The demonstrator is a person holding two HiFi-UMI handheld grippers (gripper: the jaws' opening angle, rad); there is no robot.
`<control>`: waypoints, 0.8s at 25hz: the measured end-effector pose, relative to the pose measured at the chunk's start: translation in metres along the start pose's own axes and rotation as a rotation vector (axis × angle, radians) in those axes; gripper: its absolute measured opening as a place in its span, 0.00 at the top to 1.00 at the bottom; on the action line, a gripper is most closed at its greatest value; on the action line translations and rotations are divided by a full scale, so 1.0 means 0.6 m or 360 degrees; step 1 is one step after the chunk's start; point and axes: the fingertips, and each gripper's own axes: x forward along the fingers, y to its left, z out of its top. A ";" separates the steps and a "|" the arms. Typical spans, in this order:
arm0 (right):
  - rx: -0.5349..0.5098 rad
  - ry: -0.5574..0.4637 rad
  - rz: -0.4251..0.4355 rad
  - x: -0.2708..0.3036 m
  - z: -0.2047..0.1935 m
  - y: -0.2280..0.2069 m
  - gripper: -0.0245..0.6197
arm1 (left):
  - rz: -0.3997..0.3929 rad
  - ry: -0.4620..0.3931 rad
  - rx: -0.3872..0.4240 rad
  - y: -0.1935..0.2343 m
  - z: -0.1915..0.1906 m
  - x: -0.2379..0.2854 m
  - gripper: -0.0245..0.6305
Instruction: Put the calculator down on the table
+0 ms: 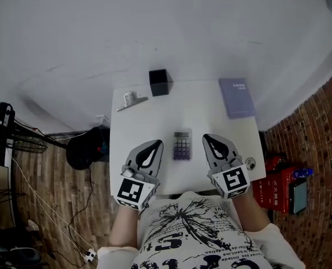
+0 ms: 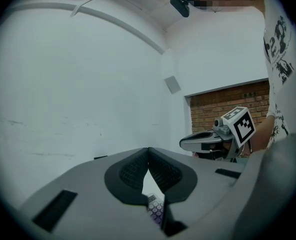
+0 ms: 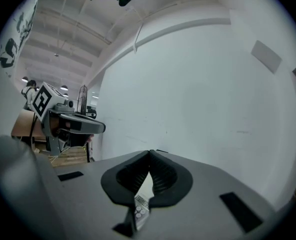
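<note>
A small grey calculator (image 1: 181, 145) with purple keys lies flat on the white table (image 1: 149, 122), near its front edge. My left gripper (image 1: 156, 143) hovers just left of it and my right gripper (image 1: 208, 137) just right of it; neither touches it. Both point away from me. In the left gripper view the jaws meet at their tips (image 2: 148, 151), and a strip of the calculator (image 2: 156, 210) shows below through the gap behind them. The right gripper view shows the same: tips together (image 3: 149, 155), with the calculator (image 3: 139, 209) underneath. Both grippers are shut and hold nothing.
At the table's far edge stand a black cube box (image 1: 158, 82), a metal clip (image 1: 131, 100) to its left and a purple notebook (image 1: 237, 97) at the right. A small round object (image 1: 249, 162) sits at the right front edge. Red boxes (image 1: 278, 184) and a black bag (image 1: 87, 147) lie on the floor.
</note>
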 end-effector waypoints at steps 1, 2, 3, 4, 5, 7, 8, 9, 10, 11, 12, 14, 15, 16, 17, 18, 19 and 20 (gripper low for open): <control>0.0006 0.0004 -0.0004 -0.002 -0.002 0.000 0.94 | -0.0009 -0.0015 0.0014 -0.002 0.001 0.000 0.94; 0.0012 0.0009 -0.0007 -0.005 -0.003 -0.001 0.94 | -0.0019 -0.0020 0.0026 -0.004 0.000 0.000 0.94; 0.0015 0.0012 -0.0008 -0.007 -0.004 -0.001 0.94 | -0.0032 -0.0013 0.0033 -0.006 -0.002 -0.002 0.94; 0.0015 0.0014 -0.0008 -0.008 -0.005 -0.001 0.94 | -0.0045 0.0002 0.0040 -0.007 -0.005 -0.004 0.94; 0.0015 0.0014 -0.0009 -0.010 -0.006 -0.001 0.94 | -0.0055 0.0010 0.0045 -0.009 -0.006 -0.005 0.94; 0.0028 0.0019 -0.0020 -0.013 -0.008 -0.005 0.94 | -0.0059 -0.0042 0.0036 -0.012 0.001 -0.005 0.94; 0.0043 0.0021 -0.0029 -0.015 -0.010 -0.009 0.94 | -0.0059 -0.0090 0.0024 -0.014 0.007 -0.004 0.94; 0.0056 0.0022 -0.0039 -0.018 -0.011 -0.013 0.94 | -0.0061 -0.0127 0.0015 -0.016 0.011 -0.003 0.94; 0.0063 0.0022 -0.0050 -0.020 -0.011 -0.016 0.94 | -0.0064 -0.0145 0.0014 -0.019 0.014 -0.002 0.94; 0.0065 0.0021 -0.0060 -0.022 -0.012 -0.019 0.94 | -0.0066 -0.0152 0.0015 -0.022 0.015 -0.003 0.94; 0.0064 0.0020 -0.0069 -0.024 -0.012 -0.021 0.94 | -0.0064 -0.0157 0.0017 -0.024 0.016 -0.004 0.94; 0.0060 0.0021 -0.0082 -0.028 -0.014 -0.023 0.94 | -0.0054 -0.0173 0.0017 -0.027 0.019 -0.006 0.94; 0.0055 0.0023 -0.0087 -0.030 -0.014 -0.024 0.94 | -0.0047 -0.0182 0.0015 -0.028 0.021 -0.007 0.94; 0.0047 0.0024 -0.0090 -0.031 -0.014 -0.024 0.94 | -0.0040 -0.0188 0.0012 -0.028 0.024 -0.007 0.94; 0.0040 0.0023 -0.0091 -0.032 -0.013 -0.025 0.94 | -0.0035 -0.0193 0.0011 -0.029 0.026 -0.007 0.94; 0.0037 0.0019 -0.0090 -0.033 -0.012 -0.025 0.94 | -0.0031 -0.0194 0.0012 -0.030 0.027 -0.007 0.94; 0.0037 0.0013 -0.0090 -0.035 -0.010 -0.025 0.94 | -0.0027 -0.0193 0.0017 -0.031 0.028 -0.007 0.94; 0.0039 0.0007 -0.0091 -0.037 -0.009 -0.027 0.94 | -0.0024 -0.0192 0.0024 -0.033 0.028 -0.006 0.94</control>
